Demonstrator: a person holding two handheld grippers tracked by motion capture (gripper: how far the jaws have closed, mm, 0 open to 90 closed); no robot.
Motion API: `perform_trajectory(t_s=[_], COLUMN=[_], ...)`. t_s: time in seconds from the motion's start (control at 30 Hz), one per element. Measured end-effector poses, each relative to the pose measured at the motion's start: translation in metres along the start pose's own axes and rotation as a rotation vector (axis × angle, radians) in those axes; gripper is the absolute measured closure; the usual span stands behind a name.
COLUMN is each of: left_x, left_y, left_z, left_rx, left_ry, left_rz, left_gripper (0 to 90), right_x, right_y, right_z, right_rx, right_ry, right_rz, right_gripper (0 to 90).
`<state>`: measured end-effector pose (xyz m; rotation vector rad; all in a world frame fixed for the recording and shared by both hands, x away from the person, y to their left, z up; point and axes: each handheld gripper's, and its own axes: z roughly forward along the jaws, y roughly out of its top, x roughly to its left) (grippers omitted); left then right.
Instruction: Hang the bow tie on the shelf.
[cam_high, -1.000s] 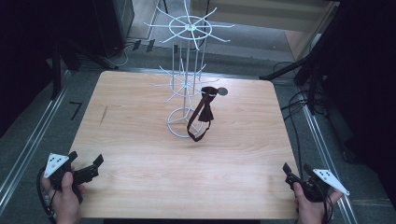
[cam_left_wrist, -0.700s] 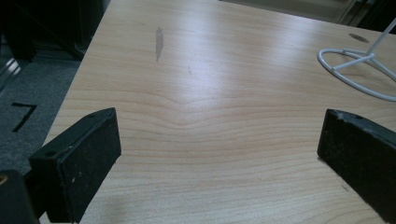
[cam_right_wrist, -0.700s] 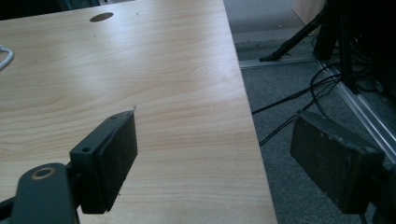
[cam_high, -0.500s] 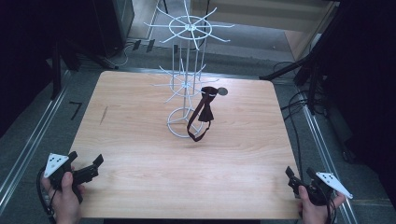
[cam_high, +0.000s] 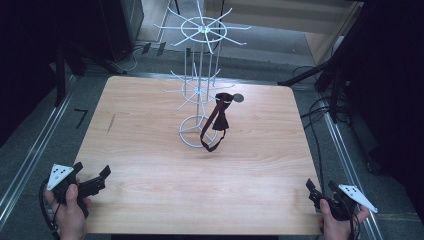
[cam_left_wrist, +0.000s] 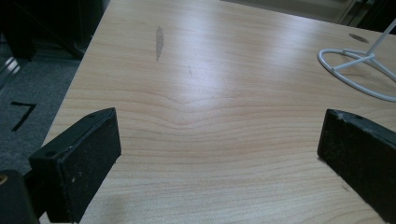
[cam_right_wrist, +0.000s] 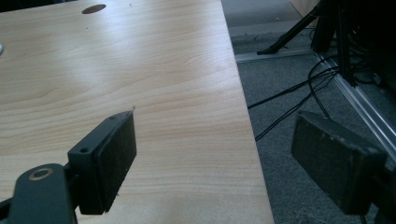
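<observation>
A dark bow tie with its strap hangs from a white wire rack at the middle of the worktop; the rack's top is cut off. The left gripper and right gripper sit at the near corners, well apart from it, jaws spread wide and empty. Hands are partly cropped.

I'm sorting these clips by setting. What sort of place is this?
Probably a lab or recording workspace, not a shop: a bare wooden table ringed by metal floor rails and loose cables, with one white wire display rack holding a dark bow tie.
</observation>
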<state>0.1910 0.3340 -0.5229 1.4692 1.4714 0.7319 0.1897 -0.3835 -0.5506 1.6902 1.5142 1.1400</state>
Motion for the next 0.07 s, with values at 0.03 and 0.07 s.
perform_trajectory(t_s=[0.03,0.07], left_x=[0.0,0.0001], left_y=[0.0,0.0001], left_z=[0.0001,0.0002], left_rx=[0.0,0.002], left_ry=[0.0,0.0], left_rz=[0.0,0.0], left_gripper=[0.1,0.0], right_x=[-0.0001,-0.0001], right_y=[0.0,0.0], right_z=[-0.0001,-0.0001], right_rx=[-0.002,-0.002], right_ry=[0.0,-0.001], right_rz=[0.0,0.0], right_gripper=[14.3,14.3])
